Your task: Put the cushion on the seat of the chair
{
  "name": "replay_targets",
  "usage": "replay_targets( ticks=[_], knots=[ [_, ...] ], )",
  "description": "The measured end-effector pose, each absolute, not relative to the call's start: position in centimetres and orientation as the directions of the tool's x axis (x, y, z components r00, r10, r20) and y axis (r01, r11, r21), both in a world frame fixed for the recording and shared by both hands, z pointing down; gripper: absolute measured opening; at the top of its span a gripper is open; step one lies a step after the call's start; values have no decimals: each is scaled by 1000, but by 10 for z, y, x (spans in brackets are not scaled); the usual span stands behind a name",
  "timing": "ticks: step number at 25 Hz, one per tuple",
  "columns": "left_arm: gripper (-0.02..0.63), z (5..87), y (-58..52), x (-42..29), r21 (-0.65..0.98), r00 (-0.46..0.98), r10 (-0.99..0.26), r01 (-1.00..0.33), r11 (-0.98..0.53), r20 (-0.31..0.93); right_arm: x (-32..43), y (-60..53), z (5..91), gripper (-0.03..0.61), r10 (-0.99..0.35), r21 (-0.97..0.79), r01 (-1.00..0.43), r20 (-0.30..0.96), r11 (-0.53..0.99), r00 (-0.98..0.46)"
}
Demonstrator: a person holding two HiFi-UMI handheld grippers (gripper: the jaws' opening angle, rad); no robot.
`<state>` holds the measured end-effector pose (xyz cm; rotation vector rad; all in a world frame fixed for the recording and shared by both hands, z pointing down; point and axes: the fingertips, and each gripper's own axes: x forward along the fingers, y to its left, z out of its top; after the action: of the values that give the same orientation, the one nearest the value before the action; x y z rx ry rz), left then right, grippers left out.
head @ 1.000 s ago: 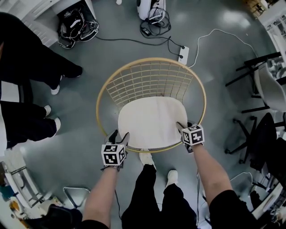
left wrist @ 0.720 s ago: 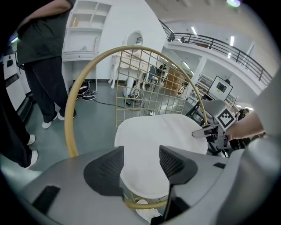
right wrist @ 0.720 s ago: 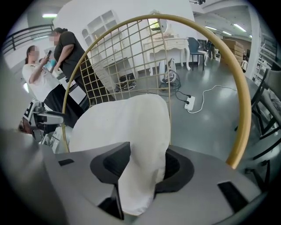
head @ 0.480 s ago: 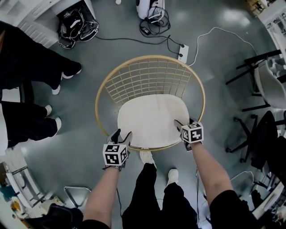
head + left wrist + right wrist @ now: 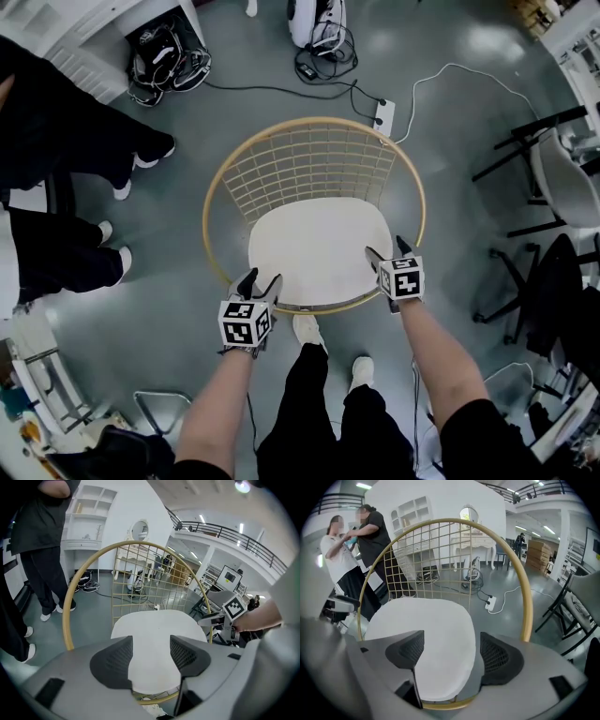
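The cushion [image 5: 317, 251] lies flat on the wire seat of the chair [image 5: 217, 192], filling its 6 o'clock half, its front edge right at the gold rim. The left gripper [image 5: 260, 278], at 7 o'clock, stands spread and empty. The right gripper [image 5: 386, 249], at 4 o'clock, has just been opening its jaws, and nothing is pinched between them. The likely slip is a jaw snagging that edge and dragging the cushion forward off the rim. Around the chair are the person's shoes [image 5: 307, 330] at 6, bystanders' legs [image 5: 56, 253] at 9, a power strip [image 5: 384, 114] at 1 and black chairs [image 5: 544, 187] at 3. None of them blocks the hands.
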<state>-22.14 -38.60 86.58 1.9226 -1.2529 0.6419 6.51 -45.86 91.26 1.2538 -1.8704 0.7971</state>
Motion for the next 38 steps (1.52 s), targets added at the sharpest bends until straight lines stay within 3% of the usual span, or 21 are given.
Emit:
replay_targets(
  ticks=[5,8,11,12,13,15,19,38],
  knots=[
    [251,857,-384,-216,313,403,-558,-915,-254,725,58,-458,899,373,-495,-110,-926,820,360,-289],
    [247,846,-383,-213,312,406,-571,-914,-259,714,48,-453,885,314,-494,-137,-909,803,393,-334],
    [241,831,-381,-208,309,408,-588,-913,-266,699,36,-446,866,168,-490,-154,-881,782,447,-386],
    [234,825,-380,-207,308,409,-594,-913,-269,693,32,-444,858,62,-491,-160,-871,772,465,-404],
    [224,820,-378,-205,307,410,-599,-912,-272,687,27,-441,851,11,-489,-173,-859,760,482,-427],
    [177,808,-373,-202,303,411,-611,-911,-279,676,17,-434,834,12,-485,-197,-834,736,515,-473],
    [24,780,-361,-193,285,406,-639,-914,-289,653,5,-421,799,12,-491,-197,-803,701,563,-517],
    [15,594,-247,-121,269,404,-793,-912,-310,456,18,-299,606,11,-505,-254,-665,480,703,-717]
  ],
)
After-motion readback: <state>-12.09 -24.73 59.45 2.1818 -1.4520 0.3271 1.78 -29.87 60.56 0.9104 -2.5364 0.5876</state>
